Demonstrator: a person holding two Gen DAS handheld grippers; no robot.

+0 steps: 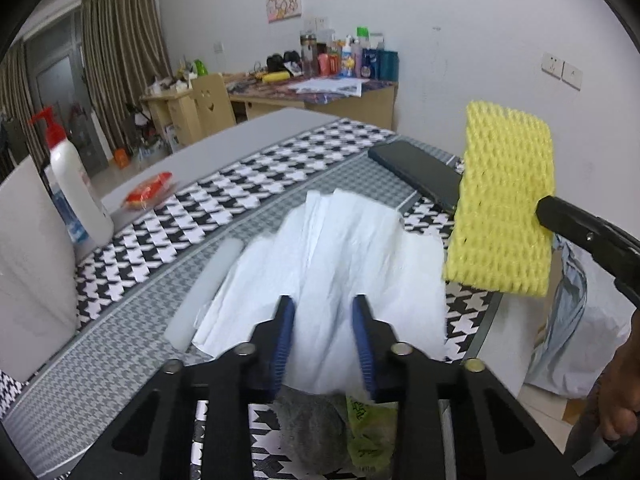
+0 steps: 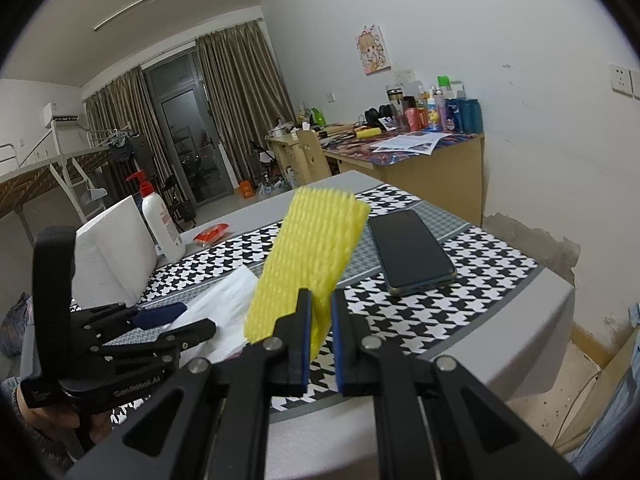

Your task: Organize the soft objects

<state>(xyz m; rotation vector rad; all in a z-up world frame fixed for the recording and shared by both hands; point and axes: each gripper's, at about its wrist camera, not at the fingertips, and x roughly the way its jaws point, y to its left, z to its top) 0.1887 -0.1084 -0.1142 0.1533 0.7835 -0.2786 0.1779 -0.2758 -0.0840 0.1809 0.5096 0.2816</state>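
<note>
My right gripper (image 2: 320, 312) is shut on a yellow foam net sleeve (image 2: 308, 256) and holds it upright above the table. The sleeve also shows at the right of the left wrist view (image 1: 504, 200), with a right finger (image 1: 576, 220) on its edge. My left gripper (image 1: 323, 320) is open, low over a pile of white tissue sheets (image 1: 340, 264); nothing sits between its blue pads. A grey soft object (image 1: 308, 424) and a crumpled green wrapper (image 1: 368, 432) lie under the gripper at the near edge. A white foam strip (image 1: 208, 280) lies left of the tissues.
A black phone (image 2: 412, 252) lies on the houndstooth tablecloth (image 2: 460, 292) behind the sleeve. A white pump bottle (image 1: 76, 188), a white foam block (image 2: 112, 252) and a red packet (image 1: 150, 190) stand at the far left. A cluttered desk (image 2: 420, 152) stands by the wall.
</note>
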